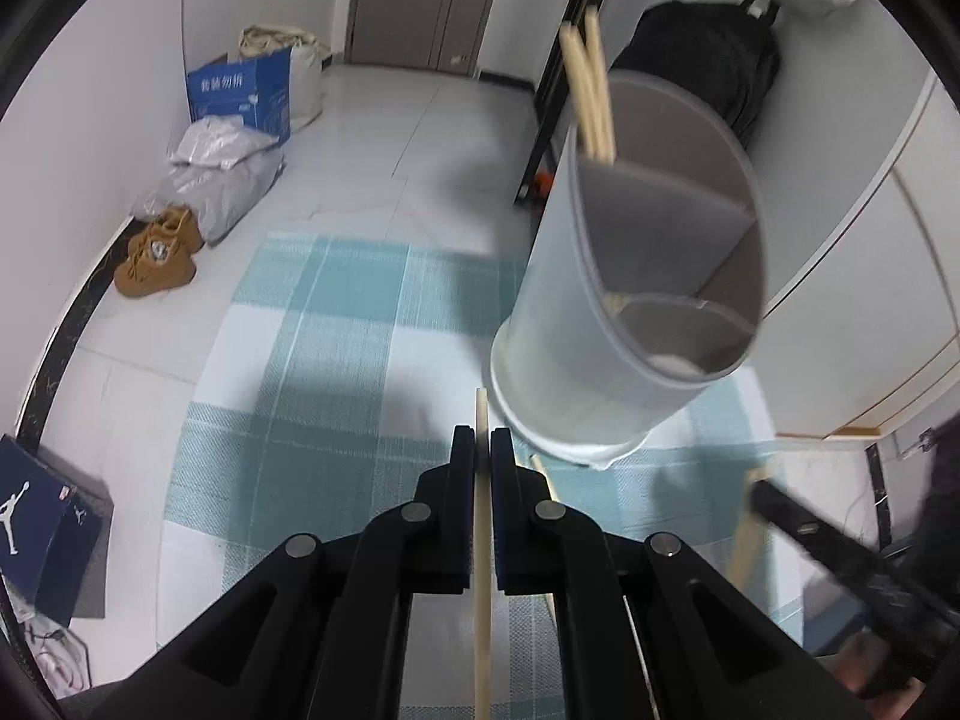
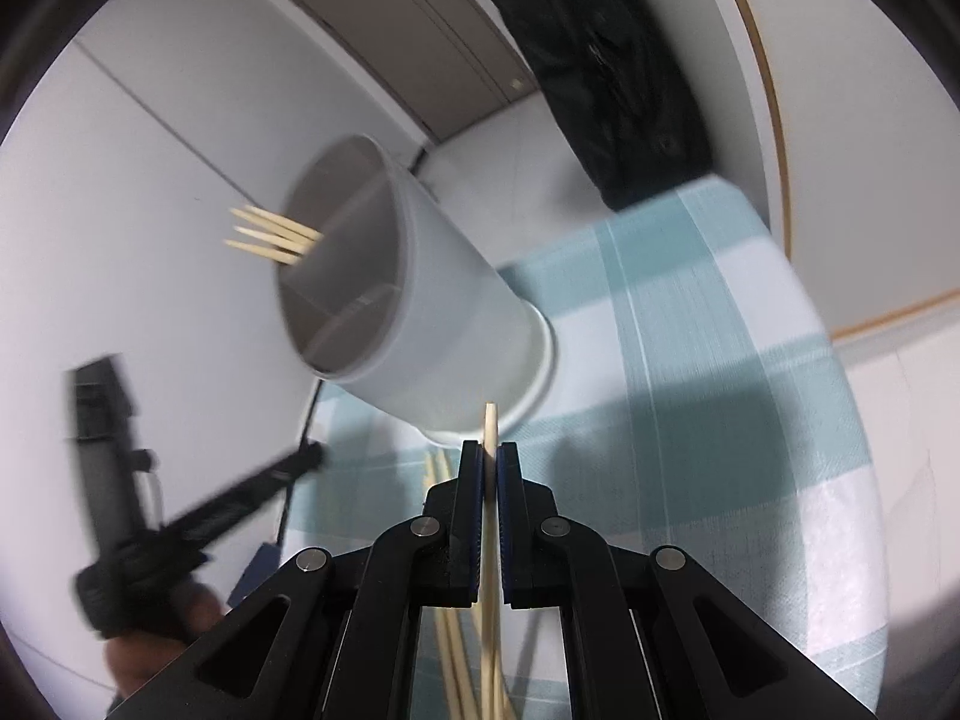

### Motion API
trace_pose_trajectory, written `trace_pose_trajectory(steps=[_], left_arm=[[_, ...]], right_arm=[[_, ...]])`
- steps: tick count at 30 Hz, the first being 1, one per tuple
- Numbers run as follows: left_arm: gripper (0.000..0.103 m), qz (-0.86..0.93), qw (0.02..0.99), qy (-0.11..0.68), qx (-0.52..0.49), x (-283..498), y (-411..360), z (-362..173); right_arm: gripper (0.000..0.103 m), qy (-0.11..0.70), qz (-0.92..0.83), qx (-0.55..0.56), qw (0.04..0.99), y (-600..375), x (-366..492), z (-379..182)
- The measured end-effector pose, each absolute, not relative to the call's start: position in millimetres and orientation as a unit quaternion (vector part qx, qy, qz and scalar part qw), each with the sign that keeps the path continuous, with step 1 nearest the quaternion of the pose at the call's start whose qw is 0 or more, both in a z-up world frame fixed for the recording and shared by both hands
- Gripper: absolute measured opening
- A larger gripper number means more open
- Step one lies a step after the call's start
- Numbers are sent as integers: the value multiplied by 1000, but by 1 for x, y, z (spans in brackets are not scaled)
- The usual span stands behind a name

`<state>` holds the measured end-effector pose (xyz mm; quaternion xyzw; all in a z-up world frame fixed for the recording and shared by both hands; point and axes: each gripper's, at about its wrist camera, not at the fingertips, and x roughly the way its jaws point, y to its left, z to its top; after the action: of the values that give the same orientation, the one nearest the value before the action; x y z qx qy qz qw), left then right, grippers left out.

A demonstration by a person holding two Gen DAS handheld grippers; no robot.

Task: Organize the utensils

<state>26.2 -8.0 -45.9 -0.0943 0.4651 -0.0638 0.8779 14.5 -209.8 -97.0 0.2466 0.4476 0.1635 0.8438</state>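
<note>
A grey divided utensil holder [image 1: 630, 276] stands on a teal checked cloth [image 1: 336, 324], with several chopsticks [image 1: 591, 96] standing in its far compartment. My left gripper [image 1: 482, 441] is shut on one wooden chopstick [image 1: 482, 570], just in front of the holder's base. My right gripper [image 2: 491, 453] is shut on another wooden chopstick [image 2: 491, 516], also close to the holder [image 2: 432, 312]. Loose chopsticks [image 2: 453, 648] lie on the cloth [image 2: 690, 360] under the right gripper. The right gripper also shows blurred in the left wrist view [image 1: 810, 534], and the left gripper in the right wrist view [image 2: 228, 504].
On the floor to the left lie tan shoes [image 1: 159, 252], grey bags [image 1: 216, 174], a blue carton [image 1: 240, 93] and a dark shoe box [image 1: 36, 516]. A black bag [image 1: 714, 60] hangs against the white cabinet [image 1: 858, 210] behind the holder.
</note>
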Motion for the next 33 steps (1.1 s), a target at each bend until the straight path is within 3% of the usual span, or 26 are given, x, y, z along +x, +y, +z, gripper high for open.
trace_pose_trajectory(steps=[8, 15, 24, 33], left_arm=[[1, -96, 894, 423, -114, 21, 9, -27], [1, -112, 894, 414, -126, 16, 15, -22], [1, -123, 895, 406, -140, 10, 25, -14], [1, -104, 833, 520, -159, 37, 31, -71]], right_arm=[[5, 449, 162, 268, 837, -214, 17, -105], [7, 508, 141, 238, 816, -203, 24, -133], [5, 486, 143, 212, 836, -200, 10, -124], [5, 398, 177, 262, 861, -207, 0, -80]])
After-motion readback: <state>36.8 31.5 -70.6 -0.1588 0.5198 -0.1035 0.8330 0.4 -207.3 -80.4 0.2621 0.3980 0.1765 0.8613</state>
